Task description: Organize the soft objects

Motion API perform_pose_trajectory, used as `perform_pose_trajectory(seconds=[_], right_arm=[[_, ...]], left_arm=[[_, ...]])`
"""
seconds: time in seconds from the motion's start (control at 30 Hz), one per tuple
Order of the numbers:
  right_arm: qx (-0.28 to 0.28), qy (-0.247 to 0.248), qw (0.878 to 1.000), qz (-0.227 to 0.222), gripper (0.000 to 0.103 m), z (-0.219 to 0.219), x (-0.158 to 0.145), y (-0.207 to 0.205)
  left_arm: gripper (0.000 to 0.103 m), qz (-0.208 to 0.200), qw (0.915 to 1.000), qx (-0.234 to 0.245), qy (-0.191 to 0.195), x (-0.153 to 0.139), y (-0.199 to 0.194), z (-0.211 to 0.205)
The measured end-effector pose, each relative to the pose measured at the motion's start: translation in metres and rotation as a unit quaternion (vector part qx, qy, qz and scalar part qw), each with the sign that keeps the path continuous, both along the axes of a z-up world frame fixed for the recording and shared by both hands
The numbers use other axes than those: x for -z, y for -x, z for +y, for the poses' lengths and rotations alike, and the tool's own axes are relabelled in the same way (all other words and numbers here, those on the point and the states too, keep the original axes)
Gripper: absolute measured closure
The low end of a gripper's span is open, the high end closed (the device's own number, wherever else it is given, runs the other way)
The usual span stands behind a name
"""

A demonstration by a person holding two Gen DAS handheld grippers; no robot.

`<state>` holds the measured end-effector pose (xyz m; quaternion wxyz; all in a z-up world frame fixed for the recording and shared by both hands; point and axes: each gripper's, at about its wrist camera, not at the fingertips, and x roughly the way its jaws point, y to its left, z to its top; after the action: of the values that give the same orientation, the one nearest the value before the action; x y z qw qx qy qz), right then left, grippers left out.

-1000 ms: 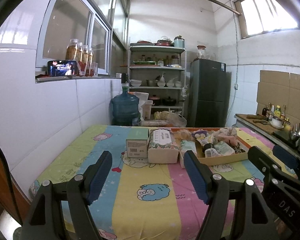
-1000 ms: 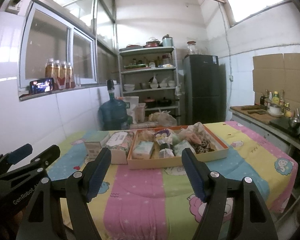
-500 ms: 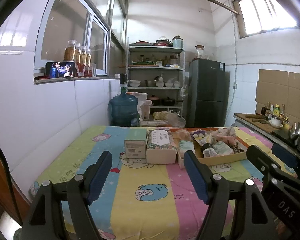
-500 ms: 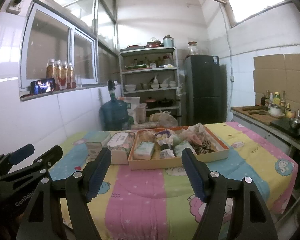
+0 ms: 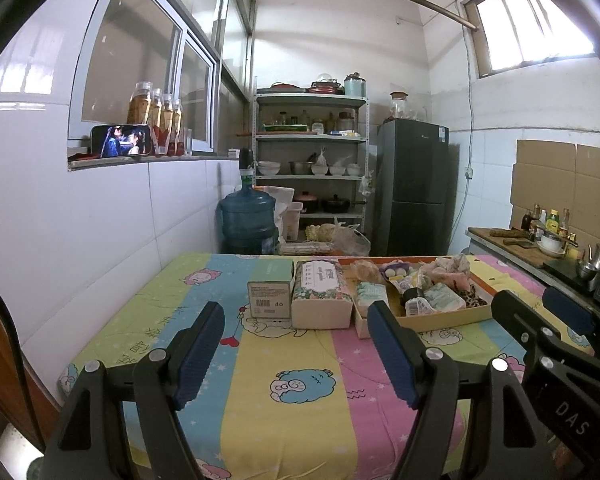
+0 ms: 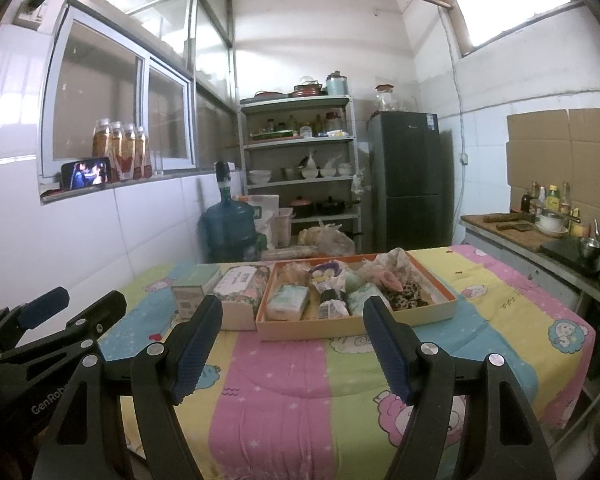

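Note:
An orange-rimmed shallow box [image 6: 440, 312] [image 5: 452, 316] on the striped cartoon tablecloth [image 6: 284, 380] holds several soft items: tissue packs, rolled cloths, a leopard-print piece. A floral tissue box [image 5: 320, 292] [image 6: 240, 292] and a green carton [image 5: 270, 290] [image 6: 188, 294] stand left of it. My left gripper [image 5: 296, 348] is open and empty, held above the near table, short of the boxes. My right gripper [image 6: 292, 344] is open and empty, facing the shallow box from the near side.
A white tiled wall runs along the table's left side. Behind the table stand a blue water jug [image 5: 246, 220], a metal shelf rack [image 5: 312, 160] and a dark fridge [image 5: 414, 184]. A counter with bottles and a kettle [image 6: 560, 236] lies to the right.
Both views have drifted slightly back and up from the table. Both grippers stay open and nothing on the table has moved.

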<state>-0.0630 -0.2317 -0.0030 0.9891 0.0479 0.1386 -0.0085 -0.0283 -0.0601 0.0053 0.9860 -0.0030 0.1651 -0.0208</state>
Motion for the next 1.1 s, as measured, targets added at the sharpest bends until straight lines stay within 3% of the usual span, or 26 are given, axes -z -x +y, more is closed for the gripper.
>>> perform_pose_trajectory(seconds=[1.1], right_arm=[[0.0, 0.0, 1.0, 0.0, 0.028, 0.0, 0.0019, 0.0008]], left_arm=[[0.029, -0.001, 1.0, 0.0, 0.0, 0.0002, 0.0001, 0.0003]])
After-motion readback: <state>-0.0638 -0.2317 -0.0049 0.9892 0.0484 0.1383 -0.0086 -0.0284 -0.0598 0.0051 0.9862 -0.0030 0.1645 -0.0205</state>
